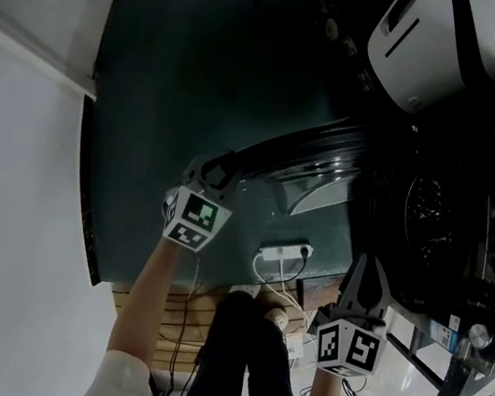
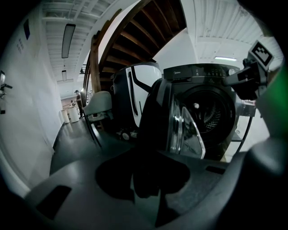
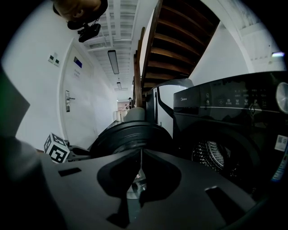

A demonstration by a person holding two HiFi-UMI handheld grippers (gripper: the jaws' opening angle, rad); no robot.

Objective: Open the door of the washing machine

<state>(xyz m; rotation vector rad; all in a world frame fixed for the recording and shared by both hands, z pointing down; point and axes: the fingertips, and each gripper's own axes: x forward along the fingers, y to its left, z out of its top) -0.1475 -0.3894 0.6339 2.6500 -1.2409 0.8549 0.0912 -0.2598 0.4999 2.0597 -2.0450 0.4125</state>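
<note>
The door (image 1: 314,171) stands wide open from the washing machine (image 1: 451,228), with floor (image 1: 173,84) beyond its rim. The left gripper (image 1: 214,173), arm outstretched, pinches that rim. The right gripper (image 1: 367,272) hovers beside the drum mouth, jaws together and empty.

Matching kit on both sides: the left gripper (image 1: 212,173) and the right gripper (image 1: 364,277) were dark grey and matte, narrowing toward the front. Each carried a white cube of black square markers, the left cube (image 1: 194,219) and the right cube (image 1: 349,346). Rectangular slots (image 3: 69,171) were cut into the broad grey body. The person wore a white short sleeve (image 1: 124,387) and dark trousers (image 1: 242,362).
</note>
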